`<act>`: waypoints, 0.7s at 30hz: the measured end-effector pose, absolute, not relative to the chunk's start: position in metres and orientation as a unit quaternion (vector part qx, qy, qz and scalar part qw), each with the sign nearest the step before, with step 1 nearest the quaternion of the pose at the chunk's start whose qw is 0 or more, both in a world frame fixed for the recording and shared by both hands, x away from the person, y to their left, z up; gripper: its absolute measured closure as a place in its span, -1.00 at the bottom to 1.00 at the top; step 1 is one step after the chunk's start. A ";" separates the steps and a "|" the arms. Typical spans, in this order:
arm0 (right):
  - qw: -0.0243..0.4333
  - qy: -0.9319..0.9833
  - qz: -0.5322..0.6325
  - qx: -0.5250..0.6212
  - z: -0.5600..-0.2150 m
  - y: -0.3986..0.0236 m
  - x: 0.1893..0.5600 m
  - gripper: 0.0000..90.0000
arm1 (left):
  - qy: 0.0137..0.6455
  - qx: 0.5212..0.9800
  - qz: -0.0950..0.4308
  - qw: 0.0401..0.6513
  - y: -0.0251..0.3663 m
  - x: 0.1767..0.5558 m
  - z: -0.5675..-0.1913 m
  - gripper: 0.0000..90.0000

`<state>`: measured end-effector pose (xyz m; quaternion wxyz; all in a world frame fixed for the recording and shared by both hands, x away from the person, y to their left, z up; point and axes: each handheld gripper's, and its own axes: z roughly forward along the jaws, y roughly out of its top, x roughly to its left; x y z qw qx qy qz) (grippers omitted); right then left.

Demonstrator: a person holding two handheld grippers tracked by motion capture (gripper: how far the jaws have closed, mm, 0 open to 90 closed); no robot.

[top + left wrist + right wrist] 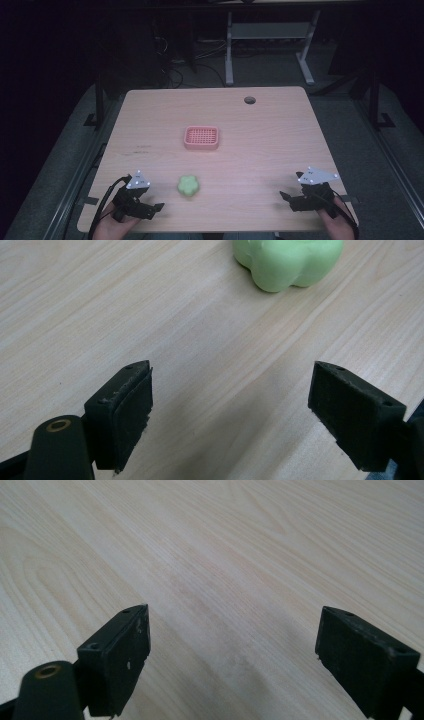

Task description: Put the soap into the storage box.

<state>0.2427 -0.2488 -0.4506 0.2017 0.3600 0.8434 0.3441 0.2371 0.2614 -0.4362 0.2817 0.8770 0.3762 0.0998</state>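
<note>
I have both grippers low at the near edge of the table (260,125). My left gripper (152,209) sits at the near left corner with its jaws spread wide and nothing between them; in the left gripper view (230,405) the two black pads frame bare wood. The green toy (188,186), a soft lobed lump, lies just to the right of that gripper and a little farther out on the table, not touching it; in the left gripper view (287,262) it sits at the top, ahead of the jaws and slightly toward the right one. My right gripper (287,197) rests at the near right corner, well apart from the toy, its jaws also wide apart and empty; the right gripper view (232,650) has plain wood grain between the pads. A pink basket (201,146) with a perforated floor stands near the table's centre, beyond the toy and apart from it. A dark round hole (249,100) marks the far side of the tabletop. Grey marker plates ride on top of both grippers.
</note>
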 end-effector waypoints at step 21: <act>0.202 0.842 0.346 0.361 -0.449 -0.248 0.240 -0.69 | 0.370 0.877 0.102 0.289 0.254 0.237 -0.432 -0.60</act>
